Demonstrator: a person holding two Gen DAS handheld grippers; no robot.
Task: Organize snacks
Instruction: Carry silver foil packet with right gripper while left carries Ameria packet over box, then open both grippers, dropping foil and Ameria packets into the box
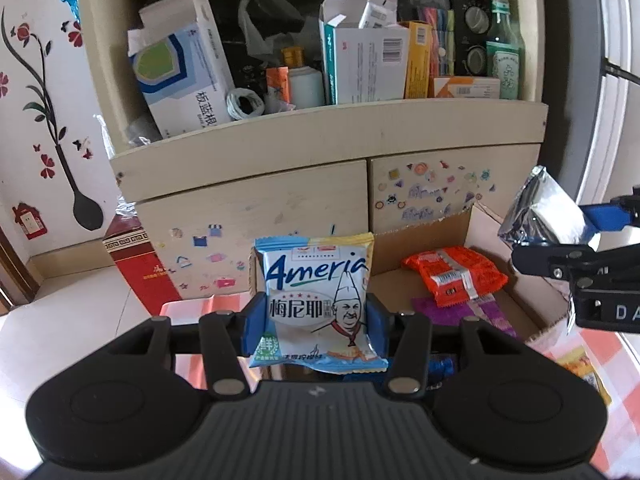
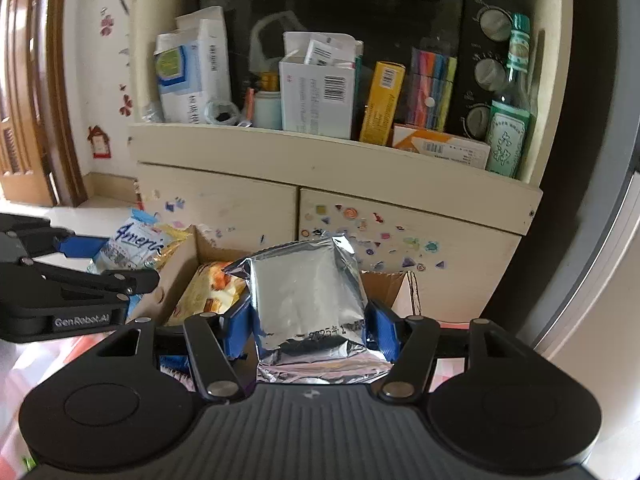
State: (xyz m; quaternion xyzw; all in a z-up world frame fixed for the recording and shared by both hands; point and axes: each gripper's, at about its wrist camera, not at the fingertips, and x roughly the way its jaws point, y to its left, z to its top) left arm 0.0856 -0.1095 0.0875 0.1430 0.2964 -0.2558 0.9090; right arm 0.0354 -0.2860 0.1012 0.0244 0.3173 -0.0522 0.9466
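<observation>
The blue pack [image 1: 318, 300] sits upright, clamped between the pads of the left gripper [image 1: 316, 320], just short of the carton [image 1: 480, 224]. The right gripper [image 2: 308, 320] is closed on a foil pack [image 2: 308, 292], held above the same carton [image 2: 404, 292]. An orange pack [image 1: 454, 276] lies inside it. The carton rests on a pink checked cloth [image 1: 600, 344] before a cream cabinet [image 1: 260, 208] with stickers on its doors; its shelf [image 1: 328, 132] holds boxes, a green bottle [image 1: 504, 40] and a black oven [image 2: 332, 12]. Flower decals [image 1: 36, 52] mark the wall.
</observation>
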